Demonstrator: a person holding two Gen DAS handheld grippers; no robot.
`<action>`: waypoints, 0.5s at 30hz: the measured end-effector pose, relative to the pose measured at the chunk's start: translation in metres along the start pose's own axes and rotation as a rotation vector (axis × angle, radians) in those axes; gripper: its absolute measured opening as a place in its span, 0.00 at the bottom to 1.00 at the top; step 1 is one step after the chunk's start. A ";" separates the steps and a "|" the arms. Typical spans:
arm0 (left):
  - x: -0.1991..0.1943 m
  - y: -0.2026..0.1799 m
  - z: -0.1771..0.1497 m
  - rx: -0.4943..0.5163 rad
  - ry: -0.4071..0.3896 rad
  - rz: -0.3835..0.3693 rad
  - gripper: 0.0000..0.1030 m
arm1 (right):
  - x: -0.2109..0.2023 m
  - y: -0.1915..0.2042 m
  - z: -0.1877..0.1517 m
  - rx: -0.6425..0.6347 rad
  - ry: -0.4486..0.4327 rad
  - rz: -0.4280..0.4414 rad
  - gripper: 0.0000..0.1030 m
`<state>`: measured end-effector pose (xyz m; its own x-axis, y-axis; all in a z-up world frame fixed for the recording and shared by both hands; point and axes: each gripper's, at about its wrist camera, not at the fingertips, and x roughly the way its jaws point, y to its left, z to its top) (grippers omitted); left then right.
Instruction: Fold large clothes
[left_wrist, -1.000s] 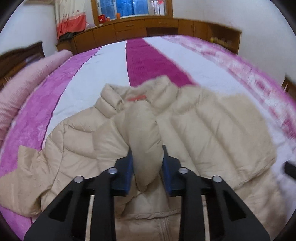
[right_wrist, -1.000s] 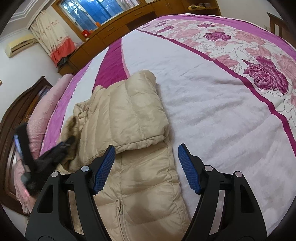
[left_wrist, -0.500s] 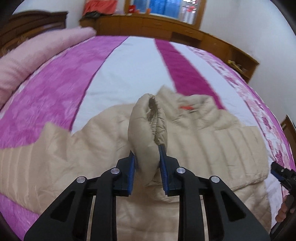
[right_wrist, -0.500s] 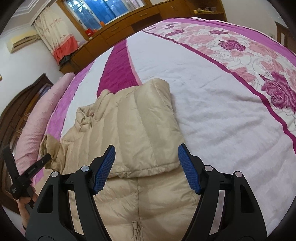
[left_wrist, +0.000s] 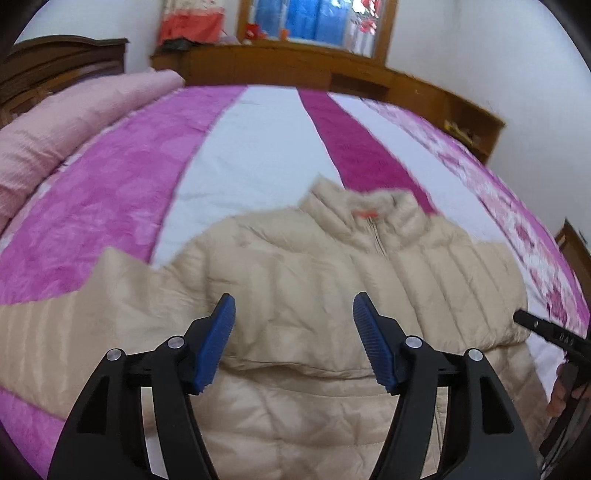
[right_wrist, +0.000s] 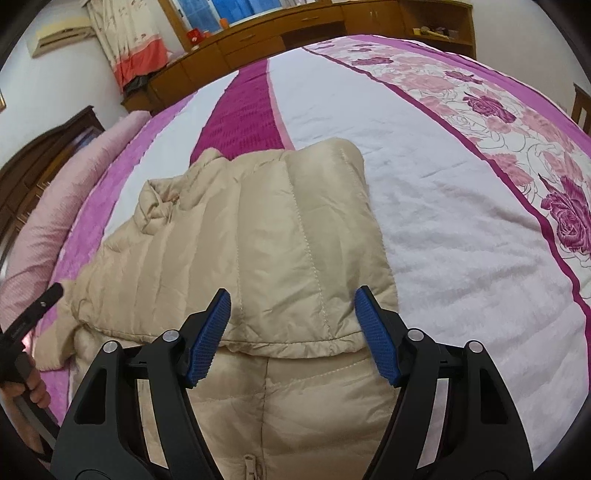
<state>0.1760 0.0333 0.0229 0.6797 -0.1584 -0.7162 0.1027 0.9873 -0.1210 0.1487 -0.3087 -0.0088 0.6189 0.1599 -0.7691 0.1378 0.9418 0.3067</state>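
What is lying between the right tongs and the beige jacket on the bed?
Nothing visible. The right tongs hang open directly over the jacket, with only air between; the bed around it is bare.

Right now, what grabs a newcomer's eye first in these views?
The beige puffer jacket spread mid-bed, one sleeve folded across its front. Beneath it, the bold magenta-and-white striped bedspread. Both grippers, left and right, hang open above the jacket.

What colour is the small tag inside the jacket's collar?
Orange tag on the beige jacket; clearest in the left wrist view.
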 end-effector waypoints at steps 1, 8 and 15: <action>0.013 -0.003 -0.002 0.008 0.036 0.003 0.43 | 0.004 0.002 0.000 -0.001 0.008 -0.014 0.66; 0.073 0.010 -0.011 -0.003 0.171 0.073 0.32 | 0.033 0.009 0.000 -0.003 0.055 -0.069 0.66; 0.064 0.013 -0.010 -0.044 0.172 0.039 0.46 | 0.039 0.012 -0.001 -0.017 0.046 -0.092 0.67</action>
<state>0.2140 0.0354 -0.0313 0.5475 -0.1231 -0.8277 0.0440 0.9920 -0.1184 0.1737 -0.2907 -0.0355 0.5677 0.0857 -0.8188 0.1786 0.9581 0.2241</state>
